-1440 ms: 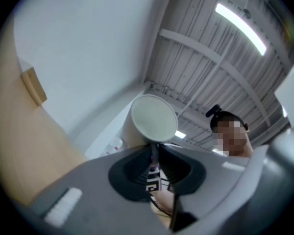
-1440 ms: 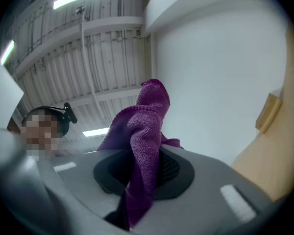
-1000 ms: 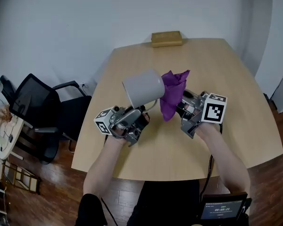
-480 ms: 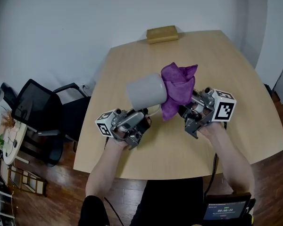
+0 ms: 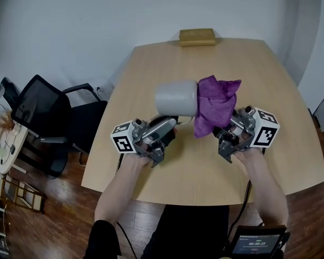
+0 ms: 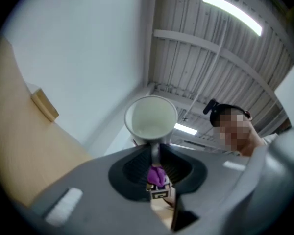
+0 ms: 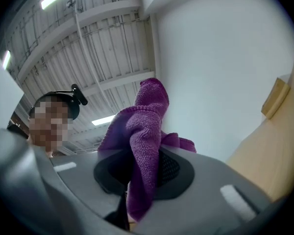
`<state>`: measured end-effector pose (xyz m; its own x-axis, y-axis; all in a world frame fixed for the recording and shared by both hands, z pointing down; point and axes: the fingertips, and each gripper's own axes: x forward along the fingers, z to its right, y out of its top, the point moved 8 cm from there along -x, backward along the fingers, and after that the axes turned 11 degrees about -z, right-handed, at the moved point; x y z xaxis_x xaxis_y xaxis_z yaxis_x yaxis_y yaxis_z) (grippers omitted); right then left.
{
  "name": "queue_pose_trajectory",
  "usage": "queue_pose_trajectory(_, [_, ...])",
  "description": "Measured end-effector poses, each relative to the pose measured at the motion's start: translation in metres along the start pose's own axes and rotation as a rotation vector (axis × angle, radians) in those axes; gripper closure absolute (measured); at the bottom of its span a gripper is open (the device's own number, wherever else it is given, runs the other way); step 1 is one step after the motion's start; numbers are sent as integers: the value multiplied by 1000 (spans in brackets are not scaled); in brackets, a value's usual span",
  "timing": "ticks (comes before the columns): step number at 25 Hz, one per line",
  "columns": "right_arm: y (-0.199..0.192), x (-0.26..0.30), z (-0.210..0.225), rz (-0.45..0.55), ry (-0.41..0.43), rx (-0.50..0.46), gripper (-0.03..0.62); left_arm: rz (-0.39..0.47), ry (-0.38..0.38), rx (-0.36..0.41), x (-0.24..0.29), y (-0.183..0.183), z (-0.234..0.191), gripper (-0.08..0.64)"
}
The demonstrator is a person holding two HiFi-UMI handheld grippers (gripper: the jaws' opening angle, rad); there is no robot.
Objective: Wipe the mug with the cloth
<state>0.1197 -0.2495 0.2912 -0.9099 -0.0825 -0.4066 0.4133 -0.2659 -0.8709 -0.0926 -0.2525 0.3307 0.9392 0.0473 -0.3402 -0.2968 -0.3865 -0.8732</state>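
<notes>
A grey mug (image 5: 176,97) hangs on its side above the table. My left gripper (image 5: 170,124) is shut on its handle from below. In the left gripper view the mug's white inside (image 6: 151,117) faces the camera and the handle (image 6: 155,153) is pinched between the jaws, which have just been opening a little. A purple cloth (image 5: 216,104) rests against the mug's right end. My right gripper (image 5: 222,130) is shut on it. The cloth (image 7: 142,131) rises bunched out of the right jaws, and its tail hangs below them.
The light wooden table (image 5: 205,166) lies under both grippers. A flat brown box (image 5: 197,36) sits at its far edge. A black office chair (image 5: 43,117) stands to the left of the table, and a grey wall is behind.
The mug has tipped from slanted to lying level. The cloth has stayed against its right side. Both grippers sit a little further right in the picture.
</notes>
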Motion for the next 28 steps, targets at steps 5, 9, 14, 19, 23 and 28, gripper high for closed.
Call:
queue_pose_trajectory(5, [21,-7,-15,72,-57,-137,532,92,-130,-54,-1,4,10,480])
queue_pose_trajectory(9, [35,2,-47,107,-19,-322,532,103,-174,-52,4,7,17,480])
queue_pose_trajectory(14, [15,21,-45,22,-15,-284,532,106,-252,-26,6,8,27,480])
queue_pose_trajectory(19, [6,6,-10,-85,-275,-197,532,137,-262,-4,1,9,26,479])
queue_pose_trajectory(23, [15,-1,-19,1,-197,-207,532,146,-258,24,0,10,29,480])
queue_pose_trajectory(28, [13,22,-65,8,67,-390,532,145,-261,15,2,12,29,480])
